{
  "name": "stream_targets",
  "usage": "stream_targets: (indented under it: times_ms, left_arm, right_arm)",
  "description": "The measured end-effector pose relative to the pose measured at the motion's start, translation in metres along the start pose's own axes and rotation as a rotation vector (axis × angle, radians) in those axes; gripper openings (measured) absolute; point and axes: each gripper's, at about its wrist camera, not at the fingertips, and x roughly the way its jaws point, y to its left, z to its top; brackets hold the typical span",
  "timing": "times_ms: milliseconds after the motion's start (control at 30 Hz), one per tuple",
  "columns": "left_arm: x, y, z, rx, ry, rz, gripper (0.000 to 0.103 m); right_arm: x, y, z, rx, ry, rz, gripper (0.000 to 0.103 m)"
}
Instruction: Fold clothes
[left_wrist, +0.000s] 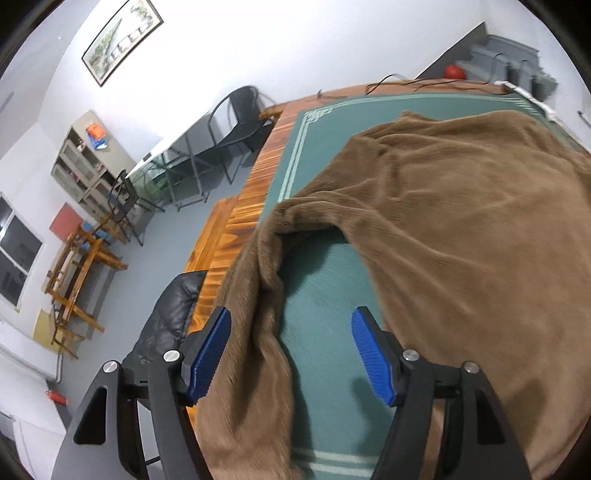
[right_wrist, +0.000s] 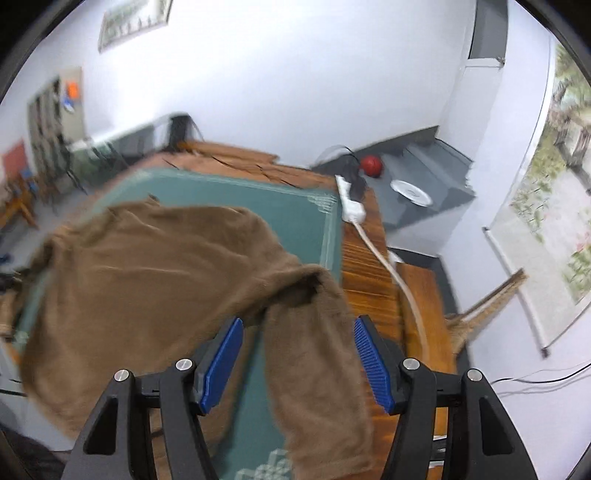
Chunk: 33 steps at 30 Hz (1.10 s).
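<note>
A brown fleece top (left_wrist: 461, 229) lies spread on a green mat (left_wrist: 325, 295) on a wooden table (left_wrist: 236, 225). Its left sleeve (left_wrist: 255, 332) runs down along the table's left edge. My left gripper (left_wrist: 291, 354) is open above the mat, the sleeve lying between its blue pads, nearer the left pad (left_wrist: 210, 354). In the right wrist view the top (right_wrist: 147, 280) fills the left, and its right sleeve (right_wrist: 314, 362) runs down between the blue pads of my open right gripper (right_wrist: 299, 365). Neither gripper grips the cloth.
A black jacket (left_wrist: 166, 325) hangs at the table's left edge. A white power strip and cable (right_wrist: 354, 210) lie along the right edge, cables (left_wrist: 424, 83) at the far end. Chairs (left_wrist: 236, 129), shelves and wooden furniture stand on the floor to the left.
</note>
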Motion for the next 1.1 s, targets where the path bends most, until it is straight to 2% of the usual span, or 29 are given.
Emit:
stream_targets:
  times_ms: [67,167,267,333,533,700,800,967,1100]
  left_arm:
    - [-0.014,-0.001,-0.011,0.003,-0.011,-0.009,0.073]
    - [-0.032,-0.007,-0.034,0.007,-0.010,-0.015,0.074]
    - [-0.042,-0.011,-0.057,0.004,0.013,-0.017,0.074]
    - [-0.047,-0.011,-0.069,-0.010,0.027,-0.020,0.074]
    - [-0.058,-0.018,-0.094,-0.040,0.046,-0.035,0.074]
    - [-0.065,-0.026,-0.105,-0.007,0.048,-0.029,0.074]
    - [-0.065,-0.026,-0.111,-0.012,0.064,-0.035,0.074]
    - [-0.062,-0.022,-0.119,-0.035,0.084,-0.033,0.074]
    - [-0.060,-0.020,-0.128,-0.037,0.096,-0.031,0.074]
  right_arm:
    - [-0.005,0.019,-0.028,-0.062,0.041,0.045,0.066]
    - [-0.002,0.053,-0.076,-0.212,0.091,-0.003,0.066]
    - [0.003,0.078,-0.122,-0.255,0.128,0.005,0.062]
    - [0.008,0.090,-0.144,-0.285,0.148,0.005,0.057]
    - [0.030,0.112,-0.194,-0.422,0.193,0.001,0.057]
    - [0.047,0.123,-0.208,-0.448,0.213,0.018,0.057]
    - [0.054,0.134,-0.210,-0.482,0.190,0.010,0.057]
    - [0.063,0.148,-0.201,-0.532,0.104,-0.048,0.057]
    - [0.072,0.150,-0.181,-0.488,0.069,-0.064,0.057]
